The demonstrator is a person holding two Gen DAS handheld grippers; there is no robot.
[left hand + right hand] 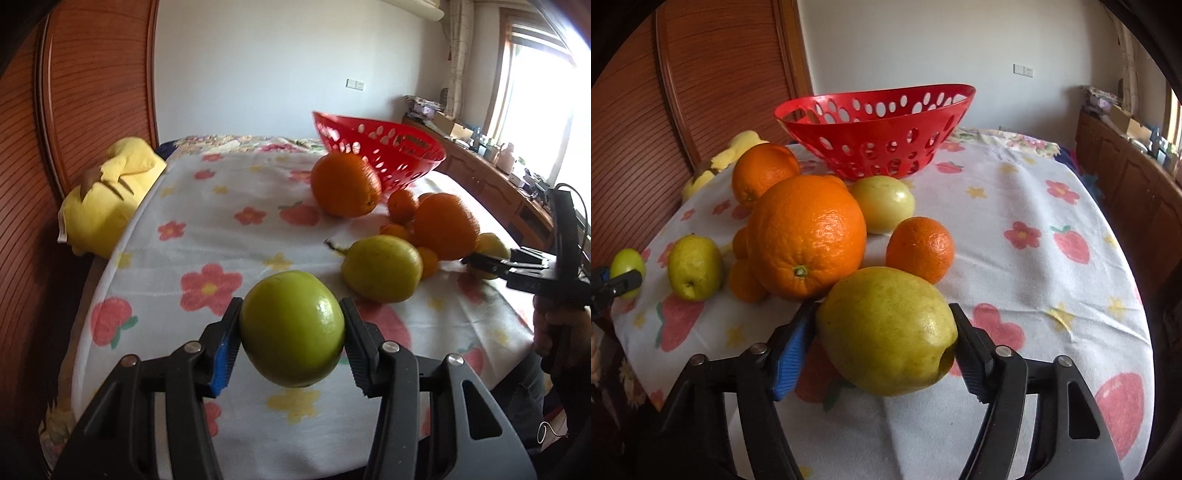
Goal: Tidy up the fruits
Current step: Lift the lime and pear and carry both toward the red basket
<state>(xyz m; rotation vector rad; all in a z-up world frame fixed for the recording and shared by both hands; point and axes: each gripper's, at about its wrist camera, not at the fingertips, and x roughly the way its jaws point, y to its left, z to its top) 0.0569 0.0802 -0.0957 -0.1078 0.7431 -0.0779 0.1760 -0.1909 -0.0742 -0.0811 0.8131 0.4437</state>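
Your left tool (pixel 291 328) tilts downward, its ribbed pads clamped on a smooth round green fruit (pixel 291 328) at the lower centre of the left wrist view, lifted off the flowered cloth (pixel 207 229). Your right tool (pixel 884 332) also points down, pads against a larger, dimpled yellow-green fruit (pixel 886 328) at lower centre of its view. Beyond it sit two big pebbly oranges (pixel 807 236), one mandarin (pixel 919 247) and two more yellow-green fruits (pixel 882 203). Farthest, upper centre, stands one red perforated plastic basket (pixel 875 122).
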